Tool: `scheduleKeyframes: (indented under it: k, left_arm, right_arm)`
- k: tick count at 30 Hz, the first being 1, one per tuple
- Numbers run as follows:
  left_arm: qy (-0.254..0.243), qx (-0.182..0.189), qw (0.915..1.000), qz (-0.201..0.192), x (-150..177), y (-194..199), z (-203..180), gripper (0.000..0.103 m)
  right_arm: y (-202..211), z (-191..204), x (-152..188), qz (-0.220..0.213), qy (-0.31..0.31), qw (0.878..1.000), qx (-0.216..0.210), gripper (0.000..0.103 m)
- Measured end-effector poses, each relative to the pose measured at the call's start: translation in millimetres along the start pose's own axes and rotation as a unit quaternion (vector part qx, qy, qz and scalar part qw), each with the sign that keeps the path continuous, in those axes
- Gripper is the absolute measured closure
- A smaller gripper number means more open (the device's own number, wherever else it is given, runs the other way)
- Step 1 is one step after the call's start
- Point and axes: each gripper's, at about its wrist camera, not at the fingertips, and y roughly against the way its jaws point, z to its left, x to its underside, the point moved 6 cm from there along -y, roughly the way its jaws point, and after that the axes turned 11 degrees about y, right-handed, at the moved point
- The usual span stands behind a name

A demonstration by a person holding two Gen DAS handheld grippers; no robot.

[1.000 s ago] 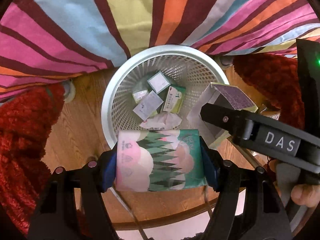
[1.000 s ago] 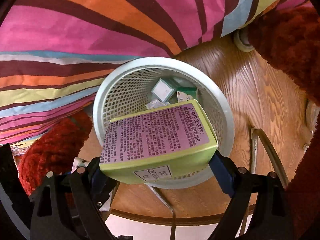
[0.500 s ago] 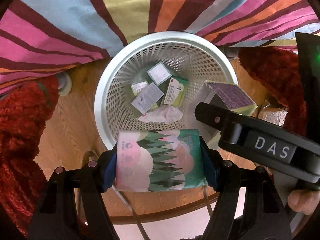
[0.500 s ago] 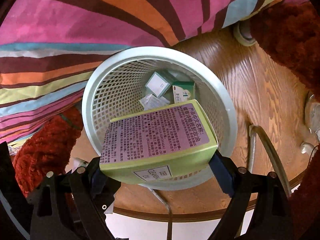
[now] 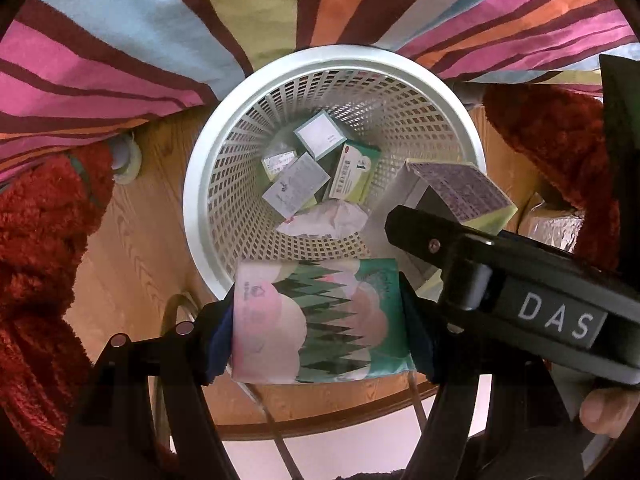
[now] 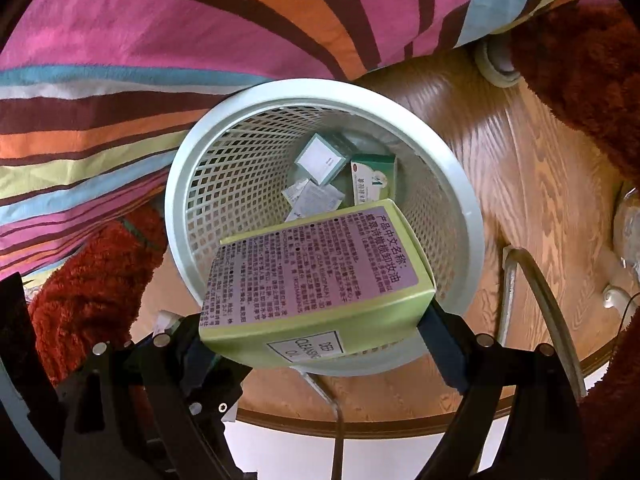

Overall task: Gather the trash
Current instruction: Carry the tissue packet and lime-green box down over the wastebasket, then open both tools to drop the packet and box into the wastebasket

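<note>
My left gripper clamps a soft tissue pack printed with green trees and pink clouds, its blue pads pressing on both short ends. The pack hangs over the near rim of the white lattice basket, which I take as my landmark; it overlaps the rim and lies partly above the opening.

My right gripper is closed on a pale green box with a purple label of printed text on its upper face and a small white label on the end that faces me. The jaws stand wide because the box is wide, and both pads bear on its sides. This box also hangs above the near part of the basket opening, tilted so that its far end points down into the basket. In the left view the same box shows over the right side of the basket, with the black body of the right gripper marked DAS in front of it and a fingertip of my hand at the lower right edge.

At the bottom of the basket lie several small cartons, a green and white box and a crumpled white wrapper.

The basket stands on a wooden floor. Beyond the basket hangs a striped cloth that touches its far rim. Fuzzy red fabric lies to either side of the basket.
</note>
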Motion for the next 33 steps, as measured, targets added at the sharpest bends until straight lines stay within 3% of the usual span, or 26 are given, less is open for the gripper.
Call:
scheduleKeyframes:
  k: [17,19,20,24,33]
  left_arm:
    - [0.010,0.002,0.9998,0.015,0.5,-6.0,0.6,0.032]
    - [0.013,0.001,0.9998,0.018,0.6,-7.0,1.5,0.027]
    - [0.016,-0.001,0.9997,0.019,0.5,-7.7,2.6,0.020]
    - [0.032,0.011,0.9992,0.020,-0.6,-8.0,6.8,0.013]
    - [0.042,0.014,0.9987,0.023,-1.2,-9.1,10.4,0.013]
  right_arm:
    - [-6.6,3.1,-0.3,0.009,0.000,1.000,-0.009,0.017]
    - [-9.6,6.2,0.4,0.014,0.005,1.000,-0.010,0.014]
    - [-10.8,6.6,1.1,0.016,0.008,1.000,-0.007,0.009]
    - [-10.1,0.6,0.2,0.009,0.003,1.000,0.005,0.008]
    - [-8.1,-4.3,-3.1,-0.007,-0.011,1.000,0.010,0.008]
